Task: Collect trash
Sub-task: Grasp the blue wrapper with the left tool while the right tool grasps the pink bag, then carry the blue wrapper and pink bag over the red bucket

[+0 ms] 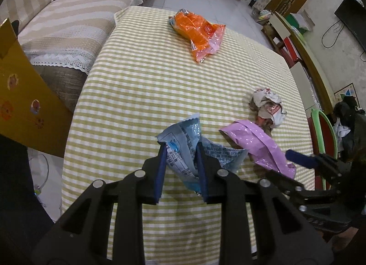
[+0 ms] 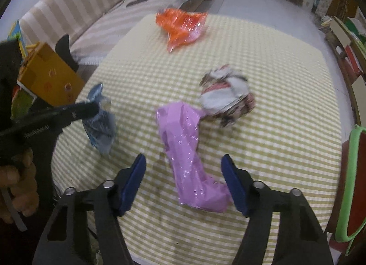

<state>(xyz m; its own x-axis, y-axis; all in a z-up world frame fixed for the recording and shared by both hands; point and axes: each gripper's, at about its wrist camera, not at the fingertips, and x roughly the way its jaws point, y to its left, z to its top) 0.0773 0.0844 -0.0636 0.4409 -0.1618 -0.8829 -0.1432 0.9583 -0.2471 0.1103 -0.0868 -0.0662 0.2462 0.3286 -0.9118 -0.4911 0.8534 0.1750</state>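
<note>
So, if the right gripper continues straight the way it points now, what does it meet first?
Most likely the pink wrapper, which already lies between the open right gripper fingers; under it is the checked tablecloth.

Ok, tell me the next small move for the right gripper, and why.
Probably close the right gripper on the pink wrapper. Its jaws stand apart on either side of the wrapper's near end, pads not yet pressing, while the left gripper already pinches the blue wrapper. The orange wrapper and crumpled paper ball lie farther off on the checked tablecloth.

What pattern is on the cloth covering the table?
The tablecloth has a small check of yellow-green and white, sharpest in the left wrist view.
</note>
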